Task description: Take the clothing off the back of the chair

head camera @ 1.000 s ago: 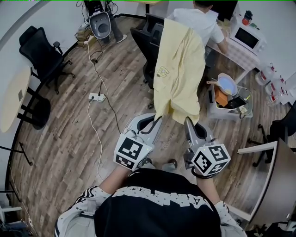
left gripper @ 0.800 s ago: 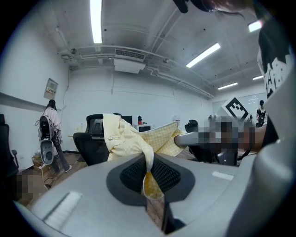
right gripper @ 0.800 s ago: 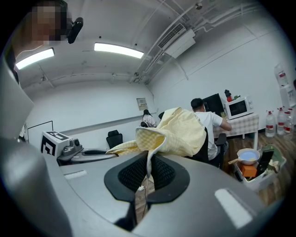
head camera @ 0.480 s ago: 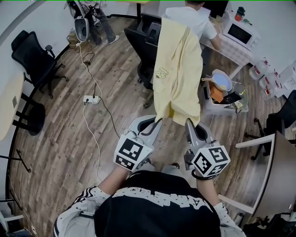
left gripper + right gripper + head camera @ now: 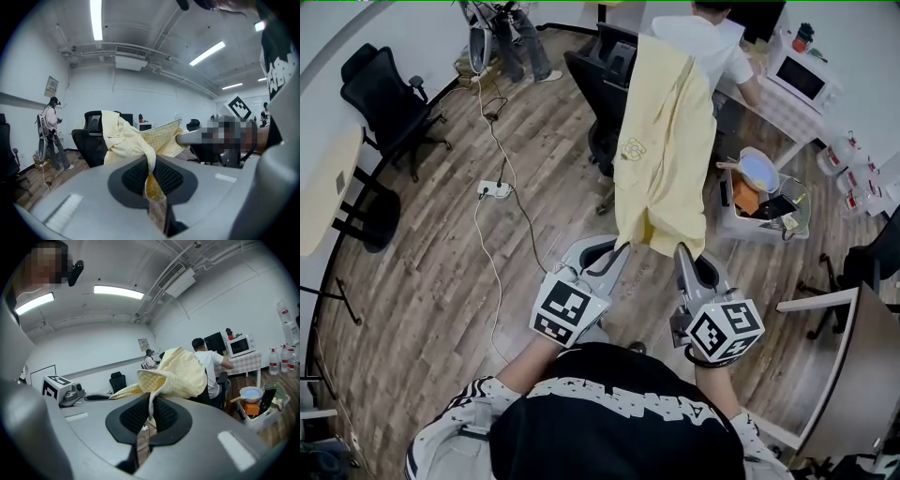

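A pale yellow shirt [image 5: 664,141] is draped over the back of a black office chair [image 5: 605,80], its hem stretched toward me. My left gripper [image 5: 619,247] is shut on the hem's left corner; in the left gripper view the yellow cloth [image 5: 133,140] runs between the pads down to the left gripper [image 5: 152,180]. My right gripper [image 5: 682,249] is shut on the right corner; the right gripper view shows the shirt [image 5: 180,373] pinched in the right gripper [image 5: 151,414]. The shirt's top still lies over the chair back.
A person in a white top [image 5: 703,42] sits at a desk behind the chair. A crate with a bowl [image 5: 761,192] stands to the right, near a microwave [image 5: 802,80]. A power strip and cable [image 5: 495,188] lie on the wooden floor; another black chair [image 5: 386,98] stands left.
Both grippers have stayed shut on the shirt's hem. The scene has shifted slightly in the head view; the shirt hangs much as before.
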The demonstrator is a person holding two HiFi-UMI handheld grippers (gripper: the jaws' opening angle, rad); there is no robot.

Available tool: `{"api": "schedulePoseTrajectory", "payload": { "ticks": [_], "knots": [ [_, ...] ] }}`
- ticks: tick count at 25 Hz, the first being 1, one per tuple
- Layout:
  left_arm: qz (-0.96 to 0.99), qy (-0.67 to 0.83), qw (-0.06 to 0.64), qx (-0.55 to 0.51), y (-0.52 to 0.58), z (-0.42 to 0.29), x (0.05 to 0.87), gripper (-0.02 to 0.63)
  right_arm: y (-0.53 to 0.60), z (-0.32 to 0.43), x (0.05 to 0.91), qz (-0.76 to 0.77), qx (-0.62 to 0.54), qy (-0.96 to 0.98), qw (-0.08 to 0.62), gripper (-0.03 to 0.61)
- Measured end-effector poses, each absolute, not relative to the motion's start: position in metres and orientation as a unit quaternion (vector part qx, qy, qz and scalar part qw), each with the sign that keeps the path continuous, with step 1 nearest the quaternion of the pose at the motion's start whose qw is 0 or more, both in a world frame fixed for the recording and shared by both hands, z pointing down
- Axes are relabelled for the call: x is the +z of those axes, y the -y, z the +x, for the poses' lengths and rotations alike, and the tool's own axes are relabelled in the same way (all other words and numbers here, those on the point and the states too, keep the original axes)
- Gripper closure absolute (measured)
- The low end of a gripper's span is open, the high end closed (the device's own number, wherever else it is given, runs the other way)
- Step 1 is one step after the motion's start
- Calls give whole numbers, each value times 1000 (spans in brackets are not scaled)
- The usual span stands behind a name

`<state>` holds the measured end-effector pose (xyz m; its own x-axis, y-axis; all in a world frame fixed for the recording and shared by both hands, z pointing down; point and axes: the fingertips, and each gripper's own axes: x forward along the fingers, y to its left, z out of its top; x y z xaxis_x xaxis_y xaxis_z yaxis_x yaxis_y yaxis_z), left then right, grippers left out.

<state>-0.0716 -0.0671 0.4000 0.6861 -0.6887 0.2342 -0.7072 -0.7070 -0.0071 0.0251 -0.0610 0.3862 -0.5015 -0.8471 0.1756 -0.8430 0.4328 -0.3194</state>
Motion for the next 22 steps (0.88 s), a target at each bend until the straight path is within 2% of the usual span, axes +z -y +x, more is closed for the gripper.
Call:
{"api": "schedulePoseTrajectory", "payload": {
  "ticks": [22],
  "knots": [
    [919,370,45,129,41,-45,410,589,39,41,397,-490,-200,-848,14,560]
  ]
}}
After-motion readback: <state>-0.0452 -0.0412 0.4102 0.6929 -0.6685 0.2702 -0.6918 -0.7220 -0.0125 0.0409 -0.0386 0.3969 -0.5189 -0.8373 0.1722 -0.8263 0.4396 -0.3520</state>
